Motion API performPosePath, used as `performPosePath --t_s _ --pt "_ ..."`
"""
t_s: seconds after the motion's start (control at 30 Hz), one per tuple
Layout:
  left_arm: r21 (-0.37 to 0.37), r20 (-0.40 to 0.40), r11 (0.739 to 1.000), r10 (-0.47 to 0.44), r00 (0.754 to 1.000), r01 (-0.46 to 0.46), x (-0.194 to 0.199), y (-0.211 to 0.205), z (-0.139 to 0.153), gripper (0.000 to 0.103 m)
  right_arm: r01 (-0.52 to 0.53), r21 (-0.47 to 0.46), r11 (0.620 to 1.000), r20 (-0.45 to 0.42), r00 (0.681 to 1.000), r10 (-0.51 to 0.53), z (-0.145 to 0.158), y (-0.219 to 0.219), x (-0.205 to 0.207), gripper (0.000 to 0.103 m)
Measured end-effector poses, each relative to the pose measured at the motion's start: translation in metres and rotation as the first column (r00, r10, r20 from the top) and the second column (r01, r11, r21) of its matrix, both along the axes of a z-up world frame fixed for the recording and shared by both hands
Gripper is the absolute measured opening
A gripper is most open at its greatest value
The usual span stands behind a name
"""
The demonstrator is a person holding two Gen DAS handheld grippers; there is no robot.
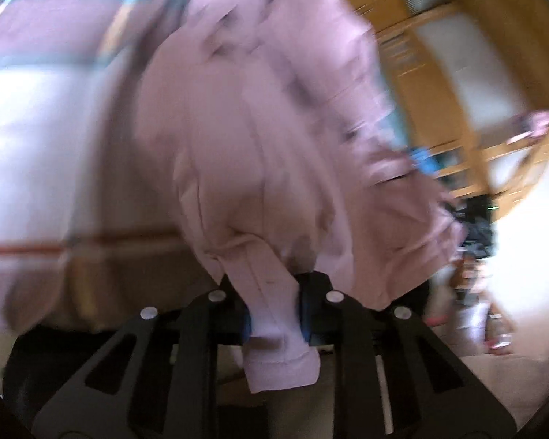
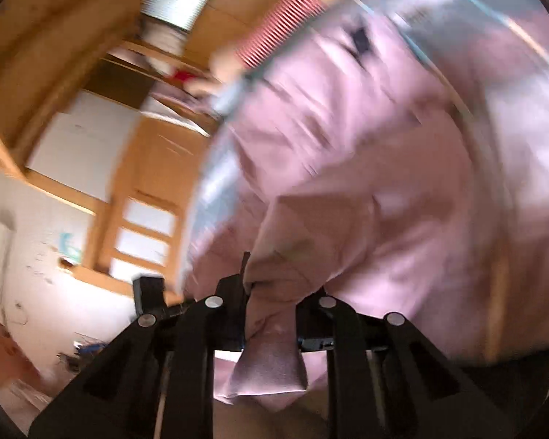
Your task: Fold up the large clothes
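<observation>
- Pink garment [image 1: 260, 153]: large, lifted, bunched and hanging in front of both cameras; heavy motion blur, so I can't tell which part is collar or hem.
- Left gripper [image 1: 274, 314]: closed on a hemmed edge of the garment; a stitched tab of cloth pokes back through the jaws toward the camera.
- Right gripper [image 2: 271, 314]: closed on another folded corner of the same garment; a flap sticks out behind the jaws.
- Key relation: the cloth runs forward and away from each gripper, so the bulk sits ahead of both; the span between the two pinch points is the axis the next fold likely turns on.
- Neither hand looks clearly nearer the bulk; both hold edges.
- Pale surface [image 1: 36, 153] lies left of the garment in the left view; whether the cloth touches it is unclear.
- Wooden cabinets [image 2: 153, 161] stand behind.
- Risk, my read: thin pinches, the cloth may slip if it's pulled taut.
</observation>
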State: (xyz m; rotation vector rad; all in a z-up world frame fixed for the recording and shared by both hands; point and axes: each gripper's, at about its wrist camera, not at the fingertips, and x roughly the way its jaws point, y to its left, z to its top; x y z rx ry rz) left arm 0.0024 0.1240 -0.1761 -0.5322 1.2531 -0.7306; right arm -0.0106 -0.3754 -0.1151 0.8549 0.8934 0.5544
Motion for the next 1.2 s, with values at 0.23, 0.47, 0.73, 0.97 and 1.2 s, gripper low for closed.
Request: performPosePath --t_s 0.23,0.47,0.73,0.97,1.2 --pt "-0.173 0.245 0.977 0.162 0.956 -0.121 0.093 -0.008 0.107 0.018 0.174 0.231 0.957 0.151 0.966 -0.212 0.035 -0.049 0.109 0.018" --pt "-0.058 0.195 0.929 0.369 0.909 -0.365 0.270 0.000 0.116 0.016 0.515 0.383 0.767 -0.097 0.848 -0.521 -0.041 -0.122 0.234 0.023" --pt "-0.149 -0.057 0.850 0.503 0.862 -0.506 0.326 0.033 0.015 0.023 0.532 0.285 0.797 -0.190 0.847 -0.497 -0.110 -0.137 0.275 0.066" --pt "-0.325 -0.078 0.574 0.776 0.626 -0.752 0.260 0.128 0.047 0.093 0.624 0.061 0.779 -0.019 0.781 -0.624 -0.059 -0.161 0.226 0.102" --pt "0.146 0.544 0.758 0.476 0.691 -0.636 0.174 0.010 0.124 0.064 0.204 -0.525 0.826 0.284 0.957 -0.056 0.039 0.077 0.189 0.081"
